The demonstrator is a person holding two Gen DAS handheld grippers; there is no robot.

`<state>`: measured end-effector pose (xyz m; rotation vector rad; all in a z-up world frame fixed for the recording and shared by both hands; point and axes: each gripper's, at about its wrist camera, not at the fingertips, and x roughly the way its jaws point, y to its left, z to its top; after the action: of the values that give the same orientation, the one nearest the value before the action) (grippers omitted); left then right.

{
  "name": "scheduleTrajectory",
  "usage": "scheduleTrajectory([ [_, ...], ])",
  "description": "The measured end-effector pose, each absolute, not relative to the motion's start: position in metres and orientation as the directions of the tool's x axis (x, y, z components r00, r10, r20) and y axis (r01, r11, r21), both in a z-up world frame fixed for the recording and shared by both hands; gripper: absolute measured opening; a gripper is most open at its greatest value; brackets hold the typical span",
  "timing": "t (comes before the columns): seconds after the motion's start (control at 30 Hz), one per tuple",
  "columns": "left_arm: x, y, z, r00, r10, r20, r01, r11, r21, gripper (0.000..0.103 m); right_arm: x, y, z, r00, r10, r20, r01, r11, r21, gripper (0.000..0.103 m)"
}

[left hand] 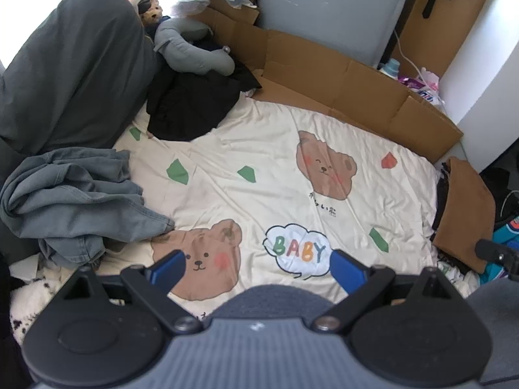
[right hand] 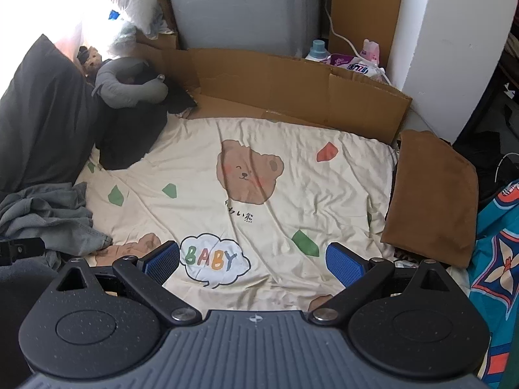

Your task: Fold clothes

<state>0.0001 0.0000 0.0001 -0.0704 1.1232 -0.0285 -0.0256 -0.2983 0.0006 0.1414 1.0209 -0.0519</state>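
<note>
A crumpled grey-blue garment [left hand: 74,201] lies heaped at the left edge of the bed, also seen as the grey-blue garment [right hand: 45,217] in the right wrist view. A black garment [left hand: 191,107] sits bunched at the back left. A folded brown garment [right hand: 431,201] rests at the right edge, and shows as the brown garment [left hand: 467,214] in the left wrist view. My left gripper [left hand: 256,269] hangs open above the cream bear-print sheet [left hand: 259,168], nothing between its blue pads. My right gripper [right hand: 253,259] is open too, over the "BABY" cloud print, holding nothing.
A dark grey pillow [left hand: 71,74] and a grey neck pillow [left hand: 191,48] lie at the back left. Cardboard sheets [left hand: 340,87] line the far side of the bed, with bottles [right hand: 318,50] behind. A teal patterned cloth [right hand: 496,259] hangs at the right.
</note>
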Motion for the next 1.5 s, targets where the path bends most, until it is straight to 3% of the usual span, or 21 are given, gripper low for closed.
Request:
scheduleTrajectory([
  [1.5,0.002,0.002,0.000,0.441,-0.047,-0.896,-0.022,0.998,-0.063,0.097,-0.025,-0.296,0.000,0.520,-0.017,-0.854,0.129,0.990,0.058,0.100],
])
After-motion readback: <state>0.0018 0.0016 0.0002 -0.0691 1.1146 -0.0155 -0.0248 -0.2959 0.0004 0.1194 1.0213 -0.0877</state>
